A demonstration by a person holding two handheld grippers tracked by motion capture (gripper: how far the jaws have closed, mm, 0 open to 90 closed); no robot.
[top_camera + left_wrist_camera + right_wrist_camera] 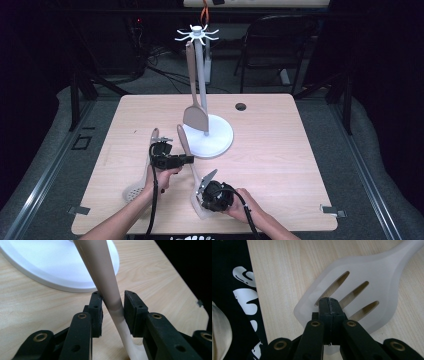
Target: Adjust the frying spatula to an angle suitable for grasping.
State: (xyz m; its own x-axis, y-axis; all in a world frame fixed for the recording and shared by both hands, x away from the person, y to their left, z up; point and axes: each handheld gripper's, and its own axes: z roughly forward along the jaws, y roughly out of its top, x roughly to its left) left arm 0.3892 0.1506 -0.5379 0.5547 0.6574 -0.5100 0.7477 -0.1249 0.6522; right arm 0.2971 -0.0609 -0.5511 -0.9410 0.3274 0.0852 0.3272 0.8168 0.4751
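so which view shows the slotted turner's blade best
The right gripper view: the slotted turner's blade spreads across it, three slots clear, the right gripper shut on its edge. The high view has it small, mostly behind that gripper. The left gripper view shows the turner's handle between the left gripper jaws.

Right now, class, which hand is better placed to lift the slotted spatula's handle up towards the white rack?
Left. Its tongs already straddle the spatula's handle close beside the rack's base. The right tongs are shut down at the spatula's slotted blade, near the table's front edge.
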